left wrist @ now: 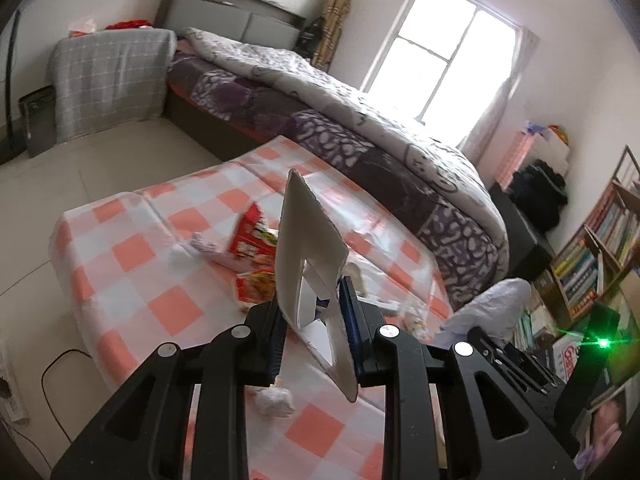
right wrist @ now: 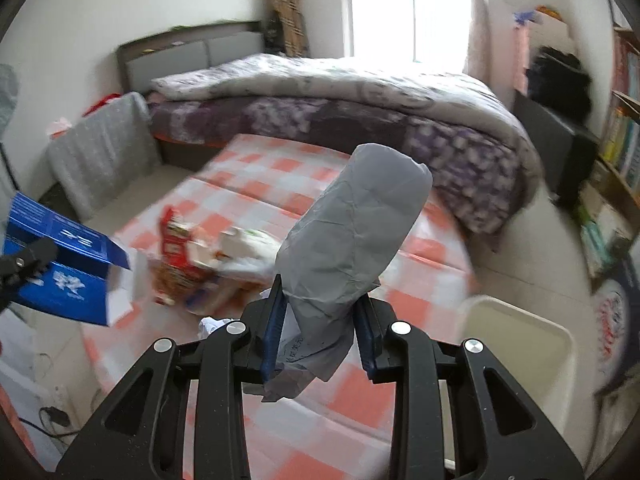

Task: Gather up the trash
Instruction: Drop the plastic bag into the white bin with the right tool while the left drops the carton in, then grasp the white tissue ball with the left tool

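Collection is partly done, I judge: both tools are loaded, yet nothing has reached the cream bin (right wrist: 516,364), which stands on the floor just beside the checked table (right wrist: 344,408). The left gripper (left wrist: 316,320) pinches a flattened box (left wrist: 310,248), white inside and blue outside, raised above the table. The right gripper (right wrist: 320,320) is pressed on a crumpled grey paper wad (right wrist: 356,232), also above the table. On the table remain red snack wrappers (left wrist: 252,236) and a small white paper ball (left wrist: 274,400), blurred.
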Available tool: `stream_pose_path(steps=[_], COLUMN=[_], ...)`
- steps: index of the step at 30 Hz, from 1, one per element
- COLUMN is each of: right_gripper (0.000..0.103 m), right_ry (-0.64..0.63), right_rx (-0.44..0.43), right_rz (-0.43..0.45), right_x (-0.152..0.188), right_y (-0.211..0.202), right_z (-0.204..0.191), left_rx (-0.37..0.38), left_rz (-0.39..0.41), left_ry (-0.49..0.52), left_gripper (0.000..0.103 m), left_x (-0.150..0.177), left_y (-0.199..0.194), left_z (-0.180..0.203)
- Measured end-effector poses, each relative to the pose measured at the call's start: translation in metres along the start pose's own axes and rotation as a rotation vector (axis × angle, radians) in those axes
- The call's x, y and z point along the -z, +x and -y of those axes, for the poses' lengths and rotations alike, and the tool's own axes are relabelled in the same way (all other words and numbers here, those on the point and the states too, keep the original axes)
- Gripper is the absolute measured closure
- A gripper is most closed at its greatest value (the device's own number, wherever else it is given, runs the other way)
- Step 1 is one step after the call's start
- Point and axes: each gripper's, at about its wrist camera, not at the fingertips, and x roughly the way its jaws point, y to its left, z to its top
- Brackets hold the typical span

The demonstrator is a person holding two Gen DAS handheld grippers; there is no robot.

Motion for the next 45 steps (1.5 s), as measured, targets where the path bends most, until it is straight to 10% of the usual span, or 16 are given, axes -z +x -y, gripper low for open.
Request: stream_pose_path(steps=[6,9,13,28,31,34,39,45], right_gripper=[0.071,0.052,0.023,0.014,0.012,0.011,0.008,0.007], right_ry=[0.12,0.175,0.266,0.479,0.498,0.515,0.54,0.434], right_rx=[0.119,0.162,0.217,0.325,0.329,0.324,0.287,0.194], right_rz=[-0.142,-0.172,-0.108,0.108,0.13,0.14,0.137,0.068], right_x=[0.015,0.021,0.019,0.005,0.006,0.007,0.006,0.0], right_y=[0.003,0.001,-0.015,-0.061,-0.067,-0.069,-0.067,-0.044], right_z=[0.068,0.098,0.13,0.209,0.214,0.217,0.214,0.17], left_rx=[0.08,0.128,0.193,0.397,0.458,0.504,0.422,0.095], left_rz=[-0.025,-0.049,-0.091,-0.263,-0.297,-0.328,-0.314,-0.253], left_ry=[0.069,0.105,0.172,0.296,0.294,0.26,0.23,0.182], left_gripper=[0.077,0.077,0.077,0.077,0.063,0.027,0.023,0.02], left_x=[0.009,0.017,0.035,0.103,0.111,0.117,0.111,0.095], left_y=[0.013,0.02,0.032,0.065,0.068,0.071,0.073,0.08], left_z=[0.044,0.069,0.108,0.227,0.24,0.246,0.226,0.166])
